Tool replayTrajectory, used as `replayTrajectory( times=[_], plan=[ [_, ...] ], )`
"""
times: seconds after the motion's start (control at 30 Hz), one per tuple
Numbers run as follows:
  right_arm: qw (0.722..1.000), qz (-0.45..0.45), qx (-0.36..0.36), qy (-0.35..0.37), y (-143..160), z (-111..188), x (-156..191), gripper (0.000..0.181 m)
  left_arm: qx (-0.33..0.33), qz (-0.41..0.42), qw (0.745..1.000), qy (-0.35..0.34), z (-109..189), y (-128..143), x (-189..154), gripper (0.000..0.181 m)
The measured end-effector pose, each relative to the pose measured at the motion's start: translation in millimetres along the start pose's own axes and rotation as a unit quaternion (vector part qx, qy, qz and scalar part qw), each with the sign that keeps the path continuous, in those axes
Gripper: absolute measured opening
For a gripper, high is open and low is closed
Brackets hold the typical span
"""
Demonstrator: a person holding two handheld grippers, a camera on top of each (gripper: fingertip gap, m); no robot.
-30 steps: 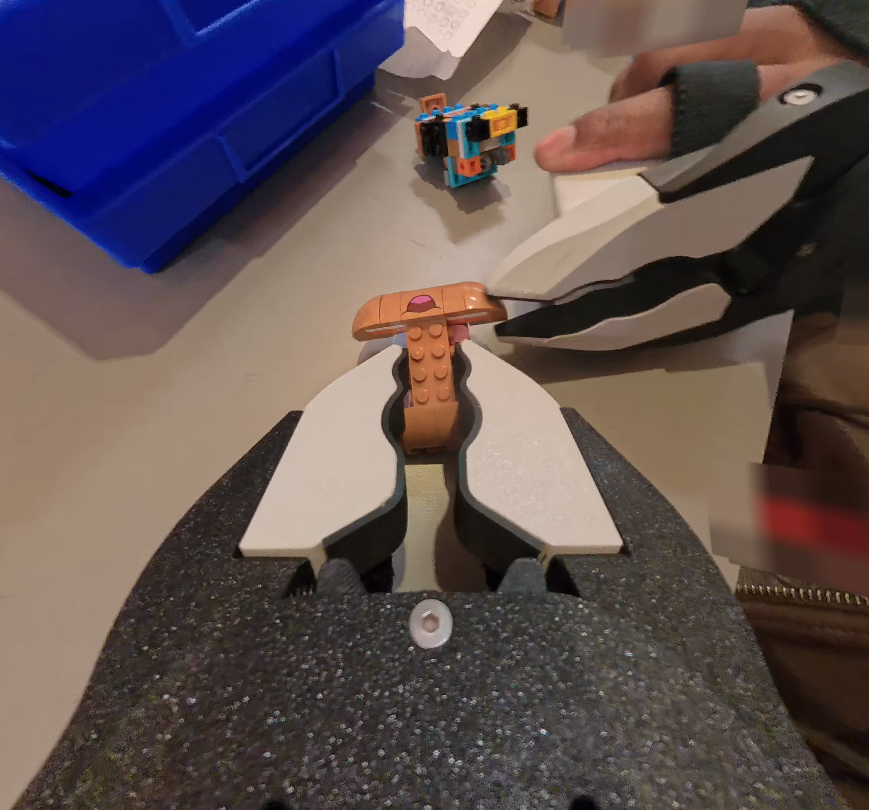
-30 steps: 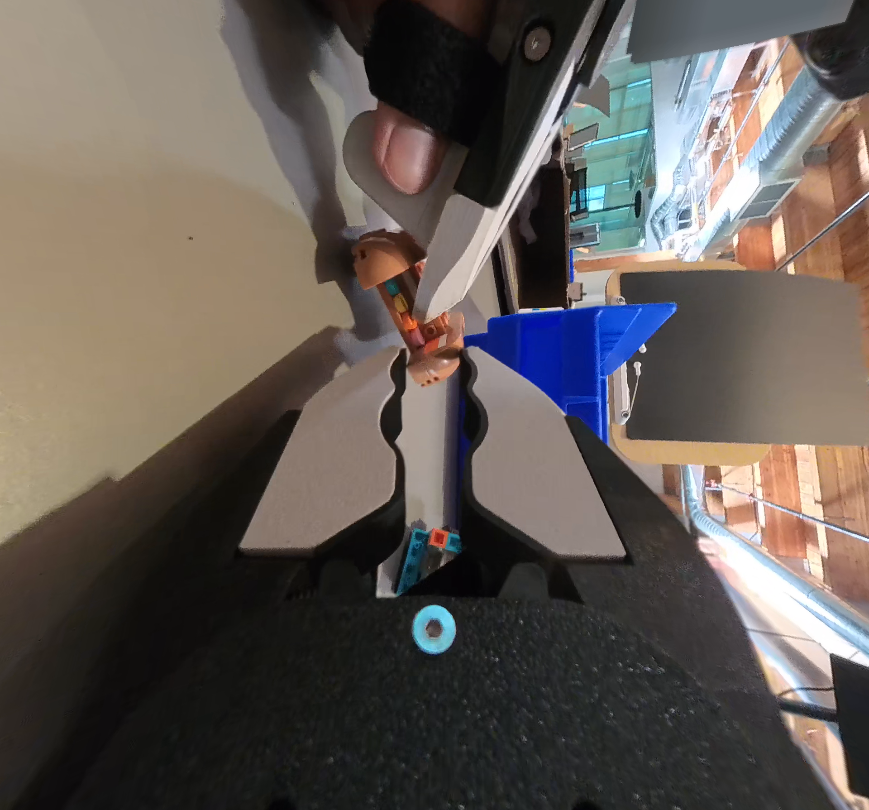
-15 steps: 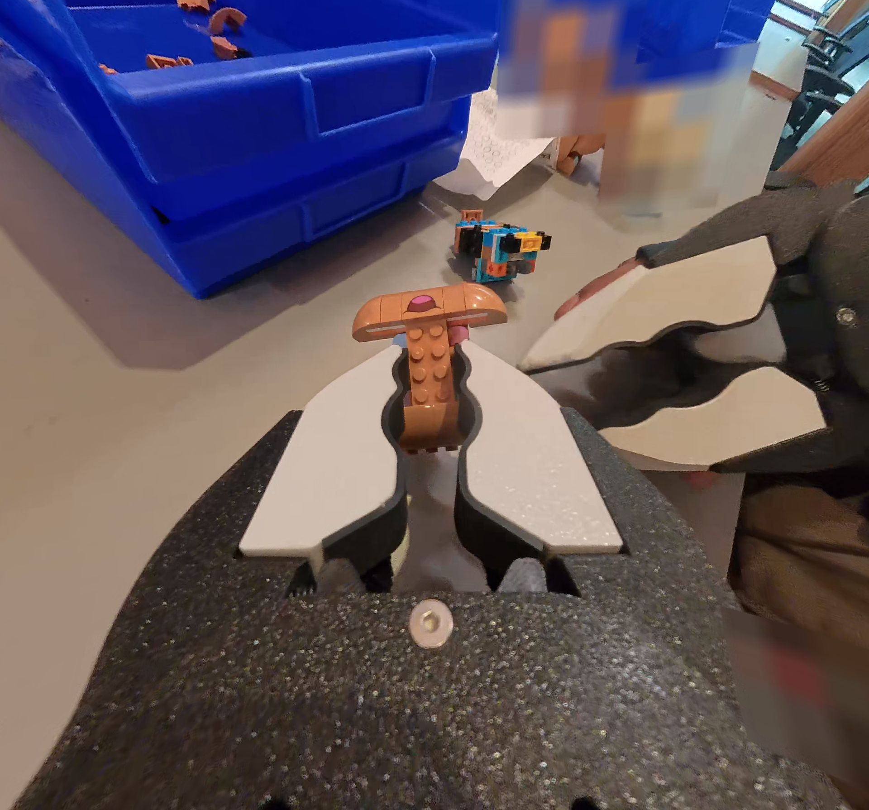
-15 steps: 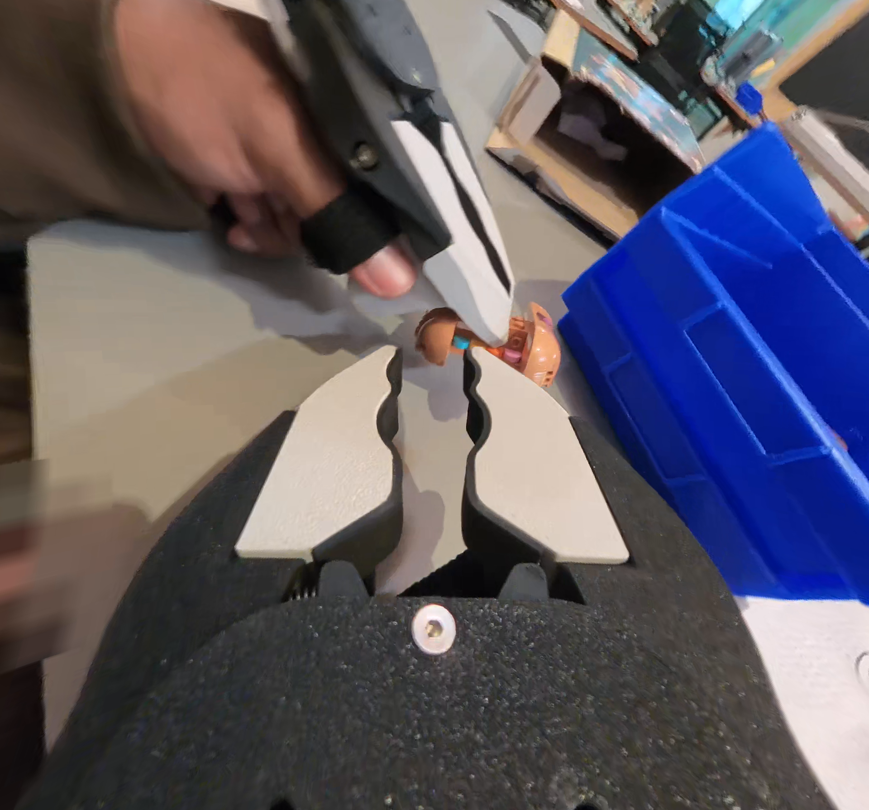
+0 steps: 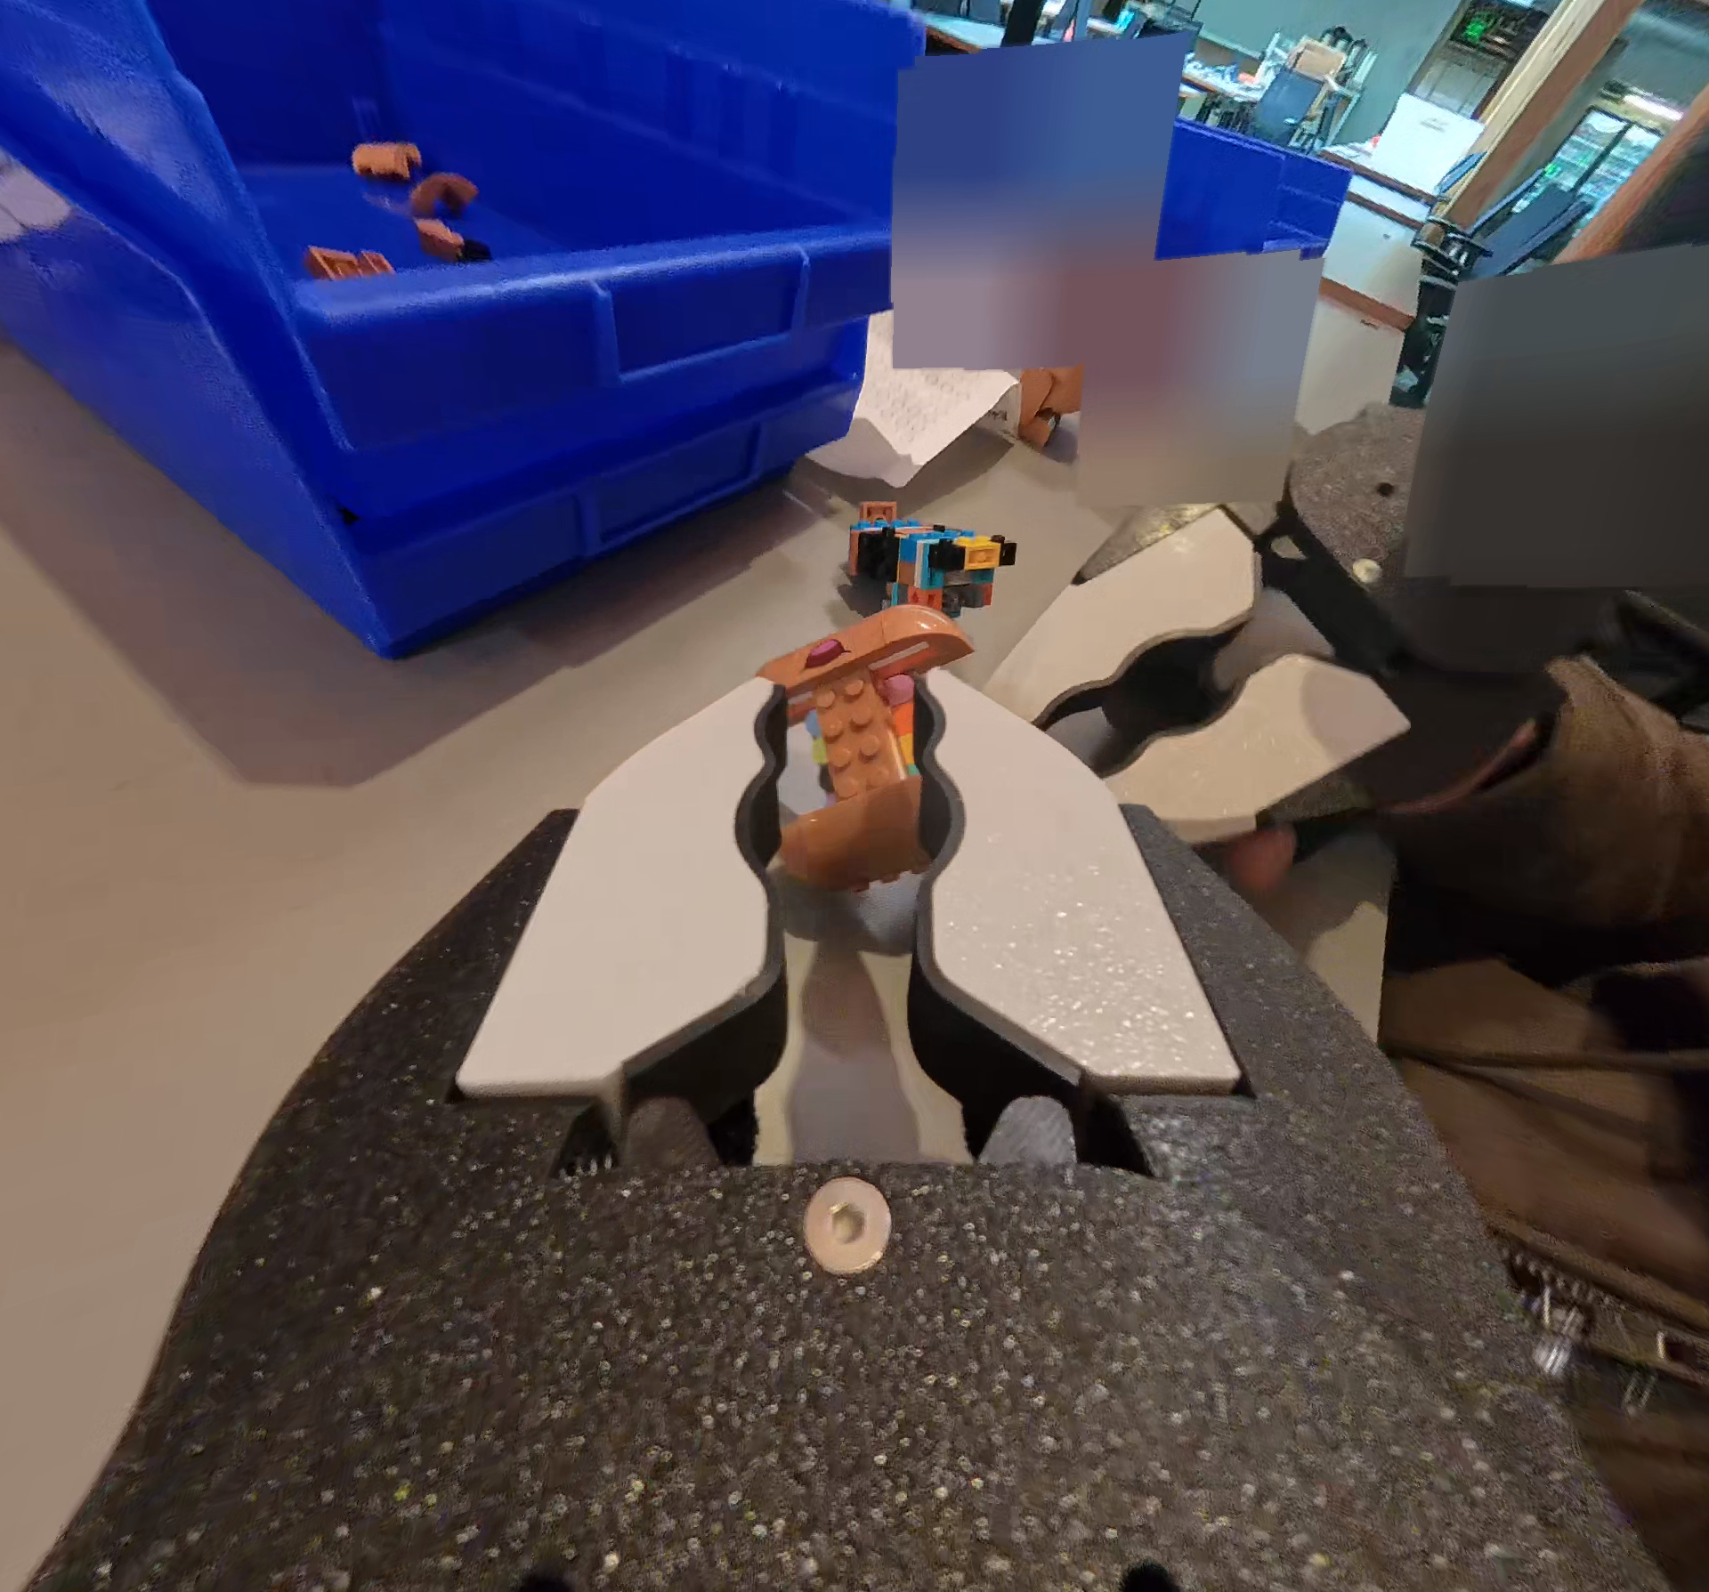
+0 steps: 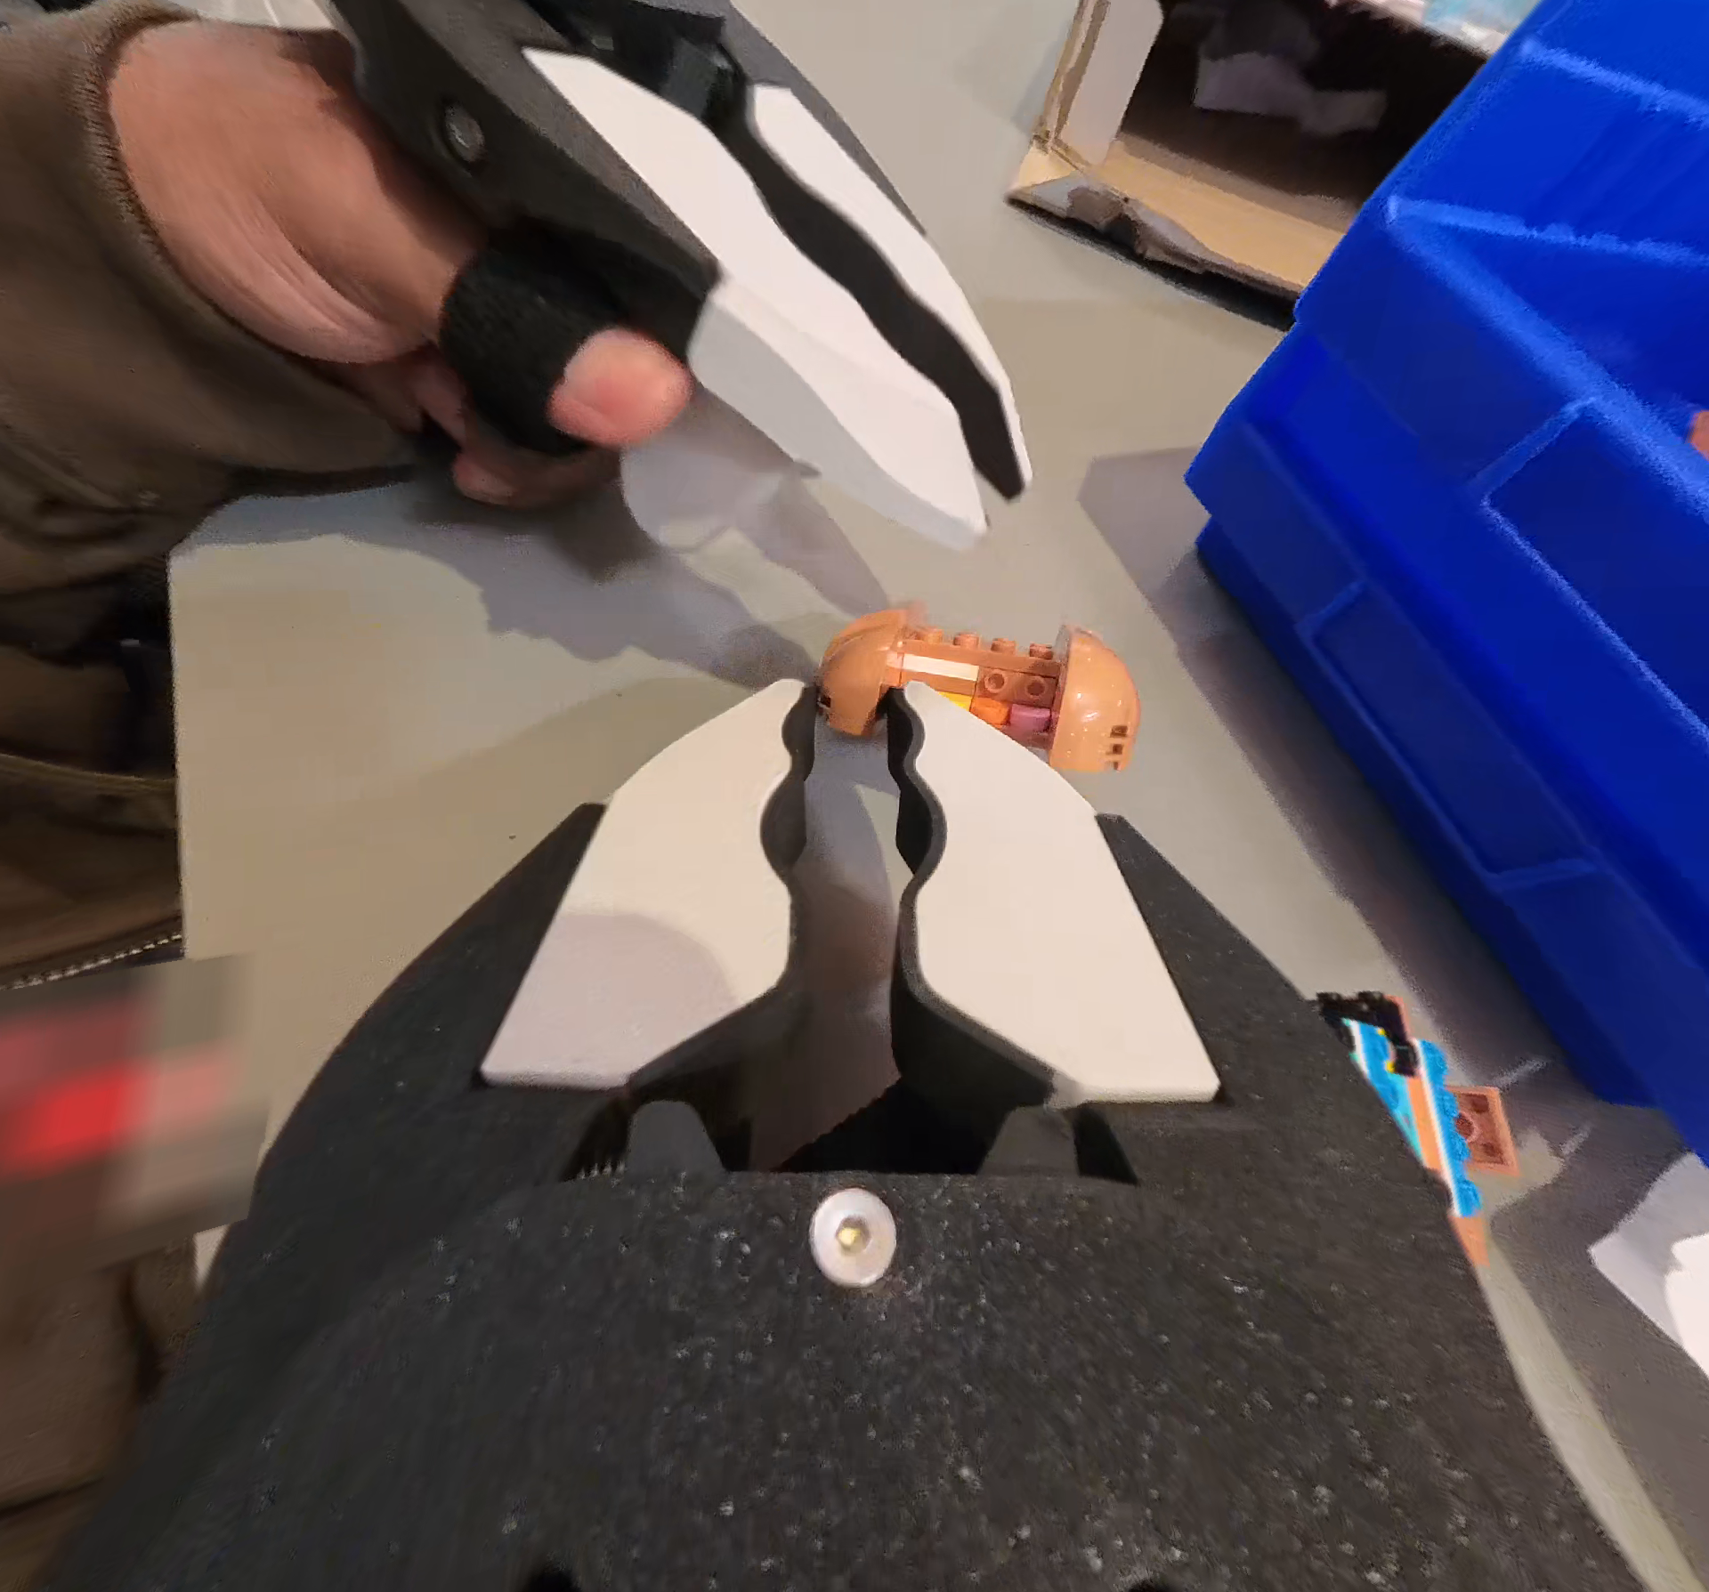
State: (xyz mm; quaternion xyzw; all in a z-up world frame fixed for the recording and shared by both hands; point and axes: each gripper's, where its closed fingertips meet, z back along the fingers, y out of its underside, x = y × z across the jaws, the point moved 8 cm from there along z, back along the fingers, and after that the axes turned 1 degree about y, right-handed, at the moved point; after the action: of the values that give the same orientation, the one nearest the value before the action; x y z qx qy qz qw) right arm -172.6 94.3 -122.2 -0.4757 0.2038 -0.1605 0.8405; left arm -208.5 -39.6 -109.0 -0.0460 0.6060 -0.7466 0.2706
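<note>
- One grey matte table (image 6: pixel 370 715) fills the bottom of both views.
- Blue moulded plastic bin (image 5: pixel 462 401), upper left, glossy and ribbed.
- Left gripper (image 5: pixel 846 692): flat grey wavy-edged fingers spread, clamping nothing.
- Right gripper (image 6: pixel 848 692): spread too, empty, tips just beside the model's end cap.
- Tan studded brick model (image 6: pixel 980 688), round caps at both ends, lies on the table mid-frame, clear of the left fingers.
- Multicolour brick cluster (image 5: pixel 925 572) beyond it.
- Loose tan pieces (image 5: pixel 435 198) in the bin.
</note>
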Motion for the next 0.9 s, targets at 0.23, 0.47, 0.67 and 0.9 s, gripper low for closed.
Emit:
replayTrajectory(
  times=[0.23, 0.47, 0.67, 0.9],
  plan=[
    [0.995, -0.052, -0.006, -0.086, 3.5, 5.7, -5.6, 0.015, 0.122, -0.150, 0.980, 0.052, 6.9, 20.2, -7.7, 0.040],
    [0.988, -0.054, 0.009, -0.144, 9.2, 12.0, -4.7, 0.015, 0.216, -0.260, 0.939, 0.057, -14.0, 36.1, -24.2, 0.034],
    [0.989, -0.041, 0.031, -0.142, 17.6, 21.1, -6.5, 0.018, 0.219, -0.269, 0.936, 0.064, -20.2, 36.5, -31.8, 0.030],
    [0.989, 0.019, 0.100, -0.108, 27.9, 21.6, -3.3, 0.032, 0.232, -0.297, 0.925, 0.049, -26.2, 35.8, -38.5, 0.029]
  ],
)
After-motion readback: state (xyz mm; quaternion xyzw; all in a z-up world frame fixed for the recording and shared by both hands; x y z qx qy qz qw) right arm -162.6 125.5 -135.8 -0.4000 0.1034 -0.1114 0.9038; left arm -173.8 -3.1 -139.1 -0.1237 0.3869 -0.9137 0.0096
